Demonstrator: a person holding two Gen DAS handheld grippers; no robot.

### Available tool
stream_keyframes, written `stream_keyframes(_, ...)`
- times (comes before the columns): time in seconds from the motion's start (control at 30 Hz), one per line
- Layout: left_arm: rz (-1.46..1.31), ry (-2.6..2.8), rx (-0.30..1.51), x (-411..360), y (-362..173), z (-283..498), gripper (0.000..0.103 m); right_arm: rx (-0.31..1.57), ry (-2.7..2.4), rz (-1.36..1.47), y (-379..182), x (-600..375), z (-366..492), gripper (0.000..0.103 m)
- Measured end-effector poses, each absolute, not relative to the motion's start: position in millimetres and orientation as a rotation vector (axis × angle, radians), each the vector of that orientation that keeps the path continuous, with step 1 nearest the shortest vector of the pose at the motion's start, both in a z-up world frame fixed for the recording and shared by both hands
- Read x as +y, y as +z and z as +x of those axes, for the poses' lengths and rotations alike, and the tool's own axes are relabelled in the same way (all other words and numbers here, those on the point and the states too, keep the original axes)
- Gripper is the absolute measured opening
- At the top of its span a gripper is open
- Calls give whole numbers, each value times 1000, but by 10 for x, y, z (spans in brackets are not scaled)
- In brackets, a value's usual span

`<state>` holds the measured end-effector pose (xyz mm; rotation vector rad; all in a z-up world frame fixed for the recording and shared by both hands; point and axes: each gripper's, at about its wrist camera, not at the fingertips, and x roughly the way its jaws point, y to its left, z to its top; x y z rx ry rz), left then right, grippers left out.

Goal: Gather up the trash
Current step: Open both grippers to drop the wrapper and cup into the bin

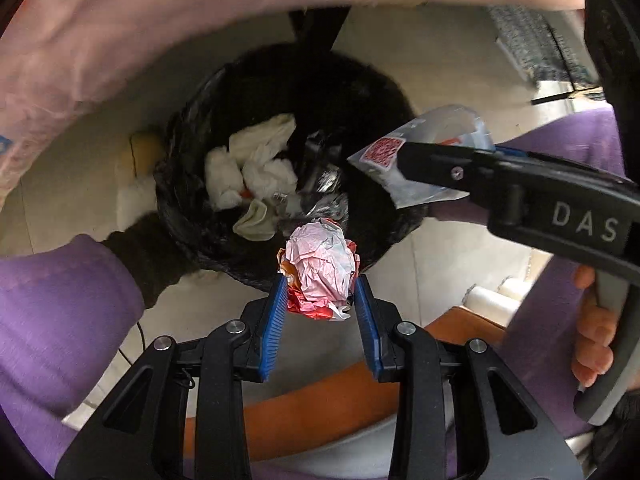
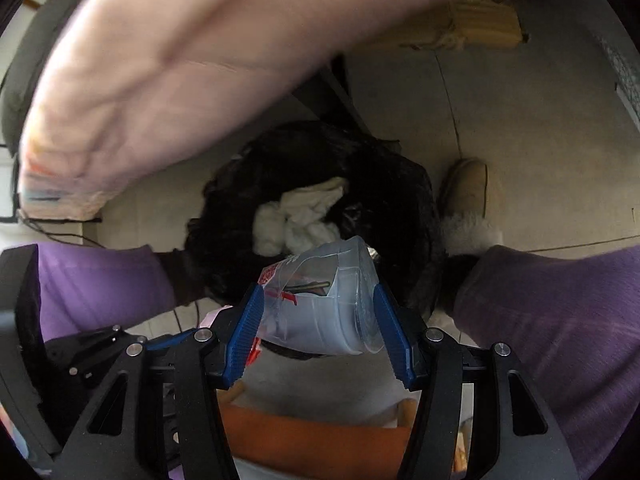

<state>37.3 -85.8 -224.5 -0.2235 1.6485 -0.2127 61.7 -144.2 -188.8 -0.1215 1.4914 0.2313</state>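
My left gripper [image 1: 320, 284] is shut on a crumpled pink, white and red wrapper [image 1: 320, 268], held above the near rim of a black-lined trash bin [image 1: 192, 200]. White tissues [image 1: 252, 164] and foil lie inside the bin. My right gripper [image 2: 318, 296] is shut on a clear plastic cup [image 2: 320, 312] with a red printed label, held over the bin [image 2: 224, 240]. In the left wrist view the right gripper [image 1: 404, 156] reaches in from the right with the cup [image 1: 424, 148] over the bin's right rim.
A pale pink cloth [image 1: 120, 20] hangs across the top of both views. The person's purple-trousered legs [image 2: 560, 312] flank the bin, with a tan fur-lined slipper [image 2: 468, 200] on the beige tile floor. An orange stool edge [image 1: 312, 408] is below.
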Motion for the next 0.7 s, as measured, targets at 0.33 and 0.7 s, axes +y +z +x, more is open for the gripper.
stream_keyframes(0.33,-269,-143,1767,-692,-2769,554,35,1594,208,-67,-2436,-1550,827,54)
stream_keyframes(0.7,-219,-103,1772,-623,-2836,559,79,1614,130,-116,-2581,-1611,822,83)
